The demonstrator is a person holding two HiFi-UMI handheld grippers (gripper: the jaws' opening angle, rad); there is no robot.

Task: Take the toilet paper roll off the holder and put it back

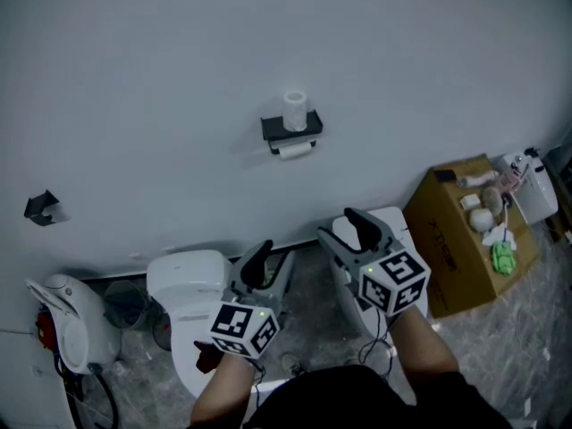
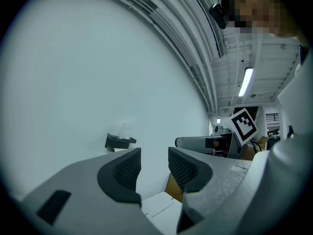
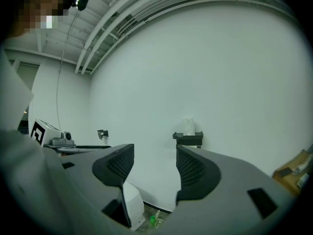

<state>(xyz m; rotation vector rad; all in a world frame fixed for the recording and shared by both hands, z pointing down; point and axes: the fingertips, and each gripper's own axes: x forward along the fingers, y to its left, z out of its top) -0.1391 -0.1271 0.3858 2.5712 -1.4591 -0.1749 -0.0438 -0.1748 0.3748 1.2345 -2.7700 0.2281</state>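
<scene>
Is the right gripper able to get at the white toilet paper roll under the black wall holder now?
Probably yes: the right gripper is open and empty, and only bare wall shows between it and the white toilet paper roll.

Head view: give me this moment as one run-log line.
stage: pre-grasp | left gripper: open, empty | right gripper: open, empty | toilet paper roll: on holder, untouched

A plain pale wall (image 1: 179, 79) fills most of the view, above a grey mottled floor (image 1: 527, 329). A white toilet (image 1: 183, 280) stands by the wall. To its right is a cardboard box (image 1: 451, 248) with small items on top. A black bracket (image 1: 41, 207) hangs at the left. A tube light (image 2: 246, 81) glows among the ceiling pipes (image 2: 195, 58).
</scene>
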